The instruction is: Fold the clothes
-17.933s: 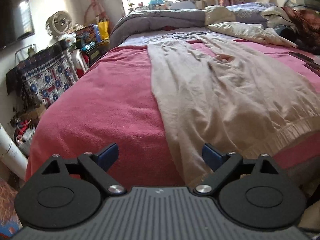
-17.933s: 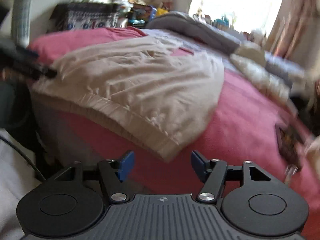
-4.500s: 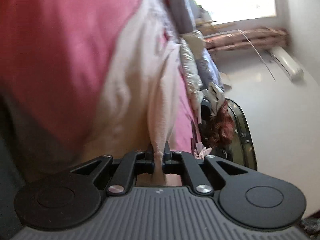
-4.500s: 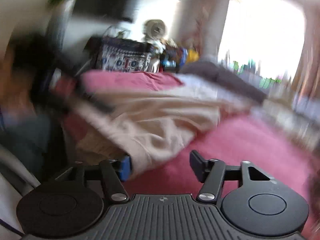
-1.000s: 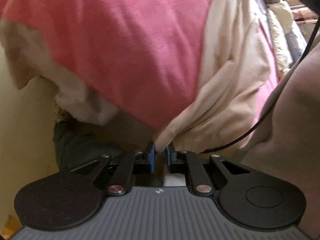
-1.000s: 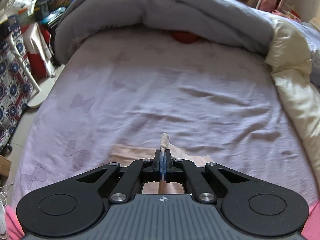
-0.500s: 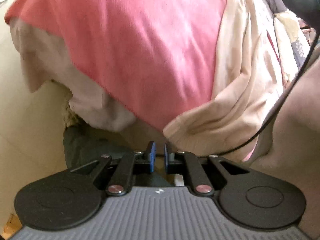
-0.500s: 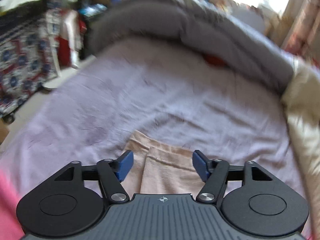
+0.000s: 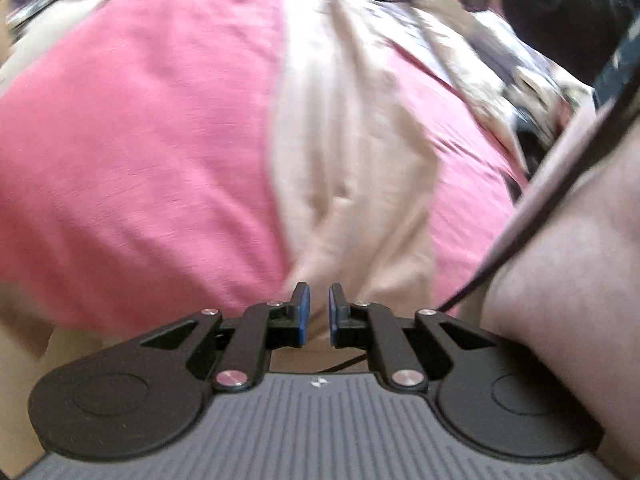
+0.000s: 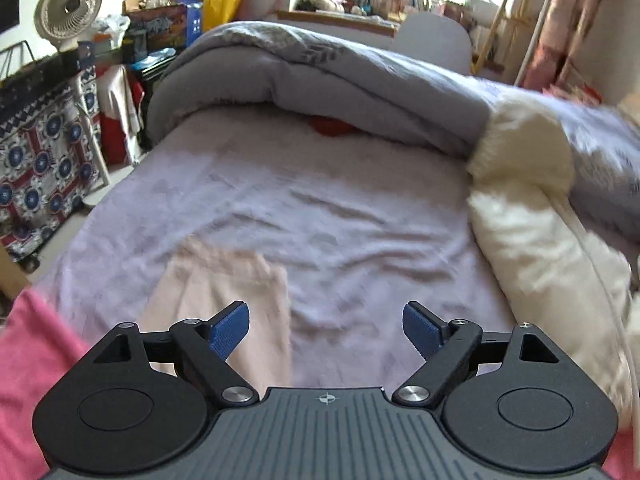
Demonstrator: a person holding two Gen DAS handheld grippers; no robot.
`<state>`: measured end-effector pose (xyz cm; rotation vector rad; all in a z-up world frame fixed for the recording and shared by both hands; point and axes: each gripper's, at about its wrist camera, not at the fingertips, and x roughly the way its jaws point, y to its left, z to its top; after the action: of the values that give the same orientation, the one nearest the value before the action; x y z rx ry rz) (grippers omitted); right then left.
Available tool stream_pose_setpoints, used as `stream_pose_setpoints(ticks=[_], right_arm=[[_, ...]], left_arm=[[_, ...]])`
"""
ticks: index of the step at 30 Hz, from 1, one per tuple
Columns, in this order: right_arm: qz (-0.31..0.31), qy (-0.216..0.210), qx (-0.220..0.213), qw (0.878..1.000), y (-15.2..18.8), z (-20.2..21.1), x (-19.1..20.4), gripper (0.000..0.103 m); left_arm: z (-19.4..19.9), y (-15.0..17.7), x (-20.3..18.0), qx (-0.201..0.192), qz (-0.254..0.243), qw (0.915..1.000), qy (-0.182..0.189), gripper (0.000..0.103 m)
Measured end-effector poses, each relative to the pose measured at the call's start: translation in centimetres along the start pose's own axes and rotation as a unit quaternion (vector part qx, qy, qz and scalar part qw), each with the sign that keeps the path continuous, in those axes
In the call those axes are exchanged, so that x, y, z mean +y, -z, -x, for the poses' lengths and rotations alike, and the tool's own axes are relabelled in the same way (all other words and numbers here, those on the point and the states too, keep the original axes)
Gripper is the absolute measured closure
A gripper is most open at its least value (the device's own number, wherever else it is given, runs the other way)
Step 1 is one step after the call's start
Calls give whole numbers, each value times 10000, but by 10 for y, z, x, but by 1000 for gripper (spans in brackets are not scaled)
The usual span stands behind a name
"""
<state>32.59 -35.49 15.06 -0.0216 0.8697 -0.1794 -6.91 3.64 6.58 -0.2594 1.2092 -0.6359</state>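
Observation:
The beige garment (image 9: pixel 352 140) lies as a long narrow strip down the pink blanket (image 9: pixel 140 140). My left gripper (image 9: pixel 318 312) hovers at the garment's near end. Its blue pads stand a small gap apart with nothing between them. In the right wrist view the garment's far end (image 10: pixel 224 292) rests flat on the lilac sheet (image 10: pixel 340 220). Above that end, my right gripper (image 10: pixel 326 320) is wide open and empty, and its left pad is over the cloth. The left wrist view is blurred.
A rolled grey duvet (image 10: pixel 320 76) and a cream quilt (image 10: pixel 532 232) bound the sheet at the back and right. A fan (image 10: pixel 68 8) and patterned furniture (image 10: pixel 40 152) stand left of the bed. A person's arm (image 9: pixel 580 260) and a black cable (image 9: pixel 540 216) fill the left view's right side.
Both grippers were shut on the garment a second ago and have let go. The right opened wide and drew back; the left parted slightly and swung up over the bed.

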Motion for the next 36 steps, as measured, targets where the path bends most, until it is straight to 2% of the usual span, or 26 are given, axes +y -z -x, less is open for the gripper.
stream_pose_setpoints(ticks=[2,5,7,9,13,15,17,20,23,24,26,28,30,32,33,36], right_arm=[[186,-272,45,9994,32,27,-6,18],[766,-804,230,9936,96,71,5,18],[1153,-1155,474,9854,140,96,20,18],[1381,-1396,739,9777,176,111,36,19],[1831,-1870,1263,9569,247,142,68,19],[2050,-2101,1522,9437,283,157,84,30],[1757,-2112,1831,9439,290,154,81,90],[1327,-1899,2081,9503,292,154,63,94],[1078,-1457,2216,9581,293,158,38,95],[1110,-1175,2382,9577,296,155,30,95],[1334,-542,2816,9487,302,144,18,93],[1452,-132,2849,9474,300,143,11,89],[1381,-293,2526,9572,285,148,15,82],[1384,-601,2054,9670,264,154,34,44],[1457,-790,1807,9695,255,156,47,40],[1738,-1388,1128,9684,233,159,94,39]], left_arm=[[-10,3,-9,79,-233,9997,-57,77],[-25,8,-16,134,-429,9983,-375,75],[-29,9,-19,113,-485,9971,-580,73],[-29,8,-18,81,-489,9967,-642,60],[-33,11,-20,108,-622,9948,-797,59],[-37,12,-19,155,-599,9946,-837,57],[-41,12,-18,187,-588,9944,-856,55],[-41,13,-21,213,-710,9934,-876,53],[-35,17,-20,218,-664,9932,-934,53],[-33,18,-19,217,-642,9931,-955,53],[-24,19,-19,93,-598,9927,-1044,53],[-14,16,-16,-111,-552,9917,-1158,53],[-11,10,-12,-245,-554,9911,-1184,53],[-18,3,-12,-265,-745,9904,-1136,53],[-22,2,-15,-248,-929,9892,-1108,53],[-41,-1,-31,-279,-1538,9829,-976,56]])
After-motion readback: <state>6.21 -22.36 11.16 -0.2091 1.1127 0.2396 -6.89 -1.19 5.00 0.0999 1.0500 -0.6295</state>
